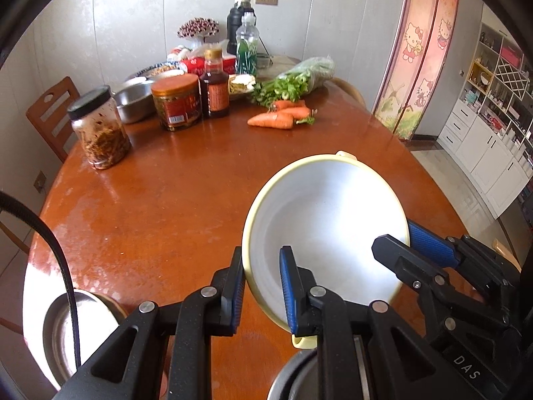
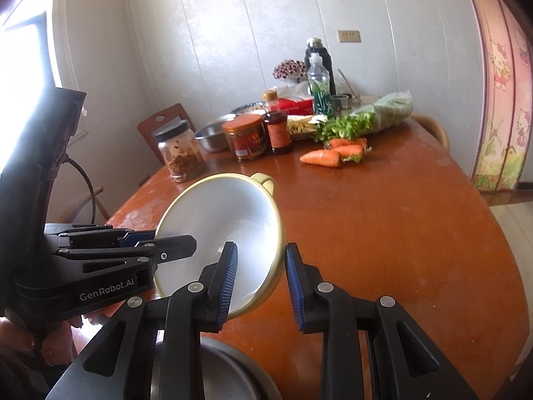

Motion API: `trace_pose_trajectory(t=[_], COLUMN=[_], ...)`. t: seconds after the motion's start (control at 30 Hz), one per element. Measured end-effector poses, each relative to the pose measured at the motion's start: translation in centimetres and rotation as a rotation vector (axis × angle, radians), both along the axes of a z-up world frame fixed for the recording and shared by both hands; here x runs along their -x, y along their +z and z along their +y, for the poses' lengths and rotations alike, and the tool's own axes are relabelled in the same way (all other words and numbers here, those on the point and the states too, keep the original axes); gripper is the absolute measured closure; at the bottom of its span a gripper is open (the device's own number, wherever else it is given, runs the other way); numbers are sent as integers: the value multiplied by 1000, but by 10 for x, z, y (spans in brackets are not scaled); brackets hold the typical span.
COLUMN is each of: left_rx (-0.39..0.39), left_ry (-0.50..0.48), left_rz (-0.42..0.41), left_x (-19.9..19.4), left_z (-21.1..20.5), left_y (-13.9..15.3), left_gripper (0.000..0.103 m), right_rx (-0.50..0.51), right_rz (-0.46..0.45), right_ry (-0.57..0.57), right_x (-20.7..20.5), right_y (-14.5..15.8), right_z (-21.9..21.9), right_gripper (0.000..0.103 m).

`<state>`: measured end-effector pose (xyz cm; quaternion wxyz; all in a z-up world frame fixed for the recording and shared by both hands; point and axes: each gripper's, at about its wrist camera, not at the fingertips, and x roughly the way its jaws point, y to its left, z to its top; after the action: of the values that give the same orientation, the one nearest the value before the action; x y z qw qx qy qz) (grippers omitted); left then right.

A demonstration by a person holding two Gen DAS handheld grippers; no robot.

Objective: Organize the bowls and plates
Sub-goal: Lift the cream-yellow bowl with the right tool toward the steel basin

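A white bowl (image 1: pixel 326 220) with a pale yellow rim and small side handles hangs tilted above the brown table (image 1: pixel 173 200). My left gripper (image 1: pixel 263 286) is shut on its near-left rim, one blue pad inside and one outside. My right gripper (image 1: pixel 408 236) clamps the opposite rim the same way. In the right wrist view the bowl (image 2: pixel 226 216) fills the middle. There the right gripper (image 2: pixel 261 283) pinches its wall, and the left gripper (image 2: pixel 156 238) grips the far-left edge. A steel bowl (image 1: pixel 299 376) (image 2: pixel 213 366) sits directly below.
A steel dish (image 1: pixel 60 326) lies at the table's near-left edge under a black cable. Across the table stand a glass jar (image 1: pixel 100 126), a red-lidded jar (image 1: pixel 176 100), a sauce bottle (image 1: pixel 215 83), a steel basin (image 1: pixel 133 100), carrots (image 1: pixel 279 116) and bagged greens (image 1: pixel 299 80). A hand (image 2: pixel 50 343) holds the left tool.
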<state>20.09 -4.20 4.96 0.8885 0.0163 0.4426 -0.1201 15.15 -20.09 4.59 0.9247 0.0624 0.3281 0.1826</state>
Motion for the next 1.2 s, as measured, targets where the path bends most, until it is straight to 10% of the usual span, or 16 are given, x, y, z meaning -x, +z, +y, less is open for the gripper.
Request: trace_pose_trajectory(t=[1.2], left_rx=[-39], left_ry=[21], left_rz=[-41], left_x=[118], left_z=[-18], left_y=[-23], left_gripper=[82], right_rx=[105], right_rz=[-56], right_ry=[103], right_x=[99], right_y=[-11], right_z=[-10], right_gripper=[72])
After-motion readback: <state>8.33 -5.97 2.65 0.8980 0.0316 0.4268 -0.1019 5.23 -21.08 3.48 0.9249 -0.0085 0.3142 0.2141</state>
